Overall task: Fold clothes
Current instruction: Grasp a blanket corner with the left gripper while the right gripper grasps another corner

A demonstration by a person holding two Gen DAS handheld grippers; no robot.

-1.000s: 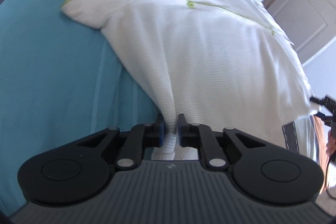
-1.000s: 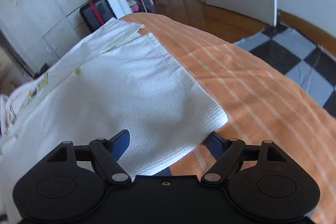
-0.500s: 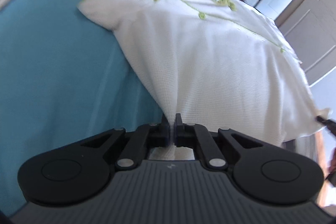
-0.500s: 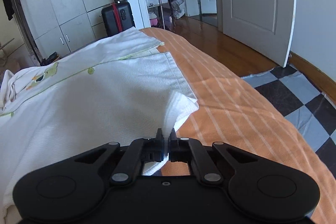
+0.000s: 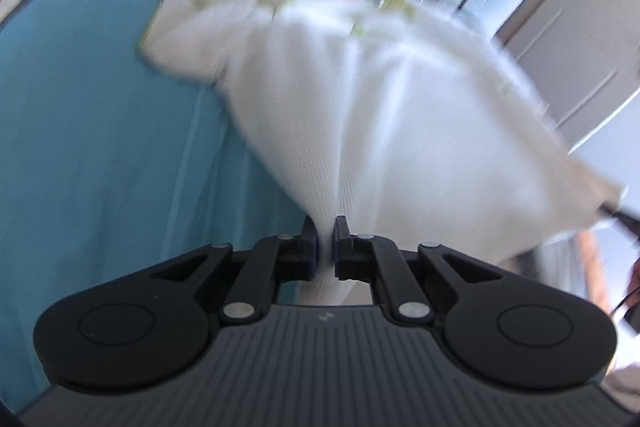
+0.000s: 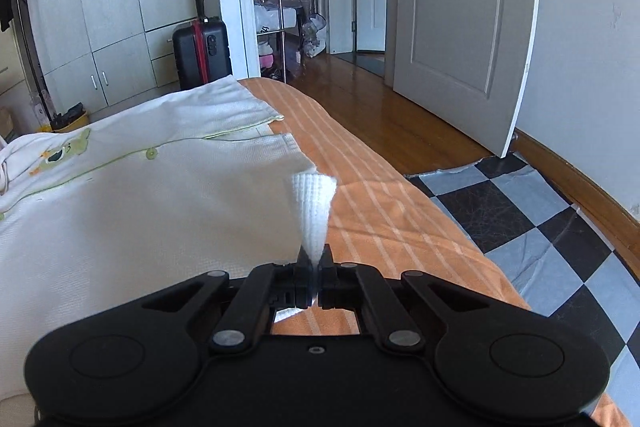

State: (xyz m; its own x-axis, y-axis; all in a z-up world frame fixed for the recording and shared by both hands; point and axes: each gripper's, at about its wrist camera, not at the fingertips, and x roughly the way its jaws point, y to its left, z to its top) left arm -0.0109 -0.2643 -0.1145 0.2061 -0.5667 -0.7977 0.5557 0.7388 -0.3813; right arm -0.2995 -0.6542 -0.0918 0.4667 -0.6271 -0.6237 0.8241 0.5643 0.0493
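Lifting both hem corners together is the step in hand, judging by how the cloth rises into each grip. On the left, the left hand-held gripper [image 5: 326, 241] is closed on a bunched corner of the white garment [image 5: 360, 99], which lies across the bed with its far part on the teal sheet [image 5: 92, 131]. The left wrist view is blurred, so fine detail of the collar end cannot be told. To do the step well, that corner should probably rise level with the other, so the hem travels as one straight edge toward the far collar and no slack drags.

On the right, the right hand-held gripper [image 6: 315, 269] is pinched on the other corner of the garment [image 6: 140, 195], a small cone of waffle cloth standing up from its tips. Below it lies the orange striped cover [image 6: 380, 211]. Keeping the pinch firm matters, since little cloth seems held.

Counted: one garment, two hand-held grippers, two green buttons visible, one black suitcase [image 6: 202, 53], one open white door [image 6: 460, 23], one checkered mat [image 6: 532, 223].
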